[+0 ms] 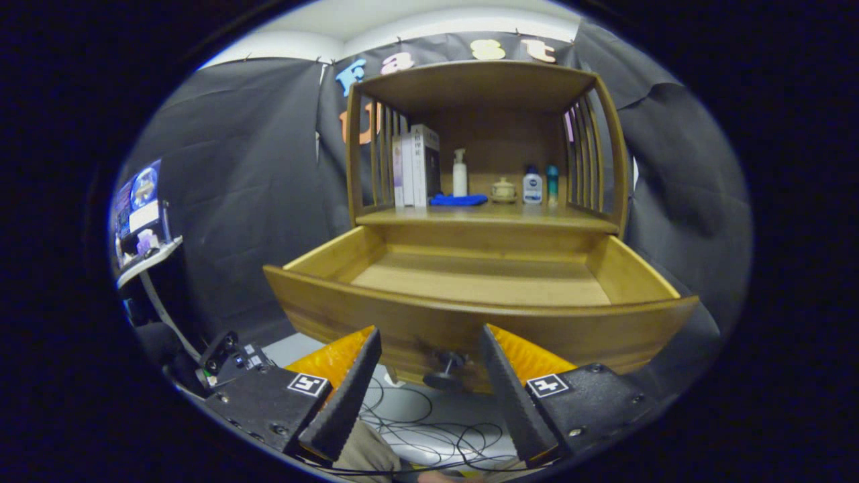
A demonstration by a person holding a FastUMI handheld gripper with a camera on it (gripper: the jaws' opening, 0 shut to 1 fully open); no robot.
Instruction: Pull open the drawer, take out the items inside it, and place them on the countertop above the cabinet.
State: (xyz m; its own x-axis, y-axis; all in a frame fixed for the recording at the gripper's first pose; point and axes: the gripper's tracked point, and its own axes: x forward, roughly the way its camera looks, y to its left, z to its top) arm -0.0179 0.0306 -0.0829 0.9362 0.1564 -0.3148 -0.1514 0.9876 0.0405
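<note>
The wooden drawer (470, 315) of the cabinet stands pulled far out, and the part of its floor I can see is bare. Its dark round knob (444, 374) sits on the drawer front, just ahead of and between my fingers. My gripper (429, 345) is open, apart from the knob, with nothing held. On the countertop (490, 216) above the drawer lie a blue cloth (458, 199), a white pump bottle (460, 173), a small lidded jar (503, 190), a white bottle with a blue cap (532, 186) and a teal bottle (552, 182).
Several upright books (417, 165) stand at the countertop's left, beside the slatted side of the shelf. Cables (429, 429) lie on the floor under the drawer. A stand with a screen (137, 215) is off to the left.
</note>
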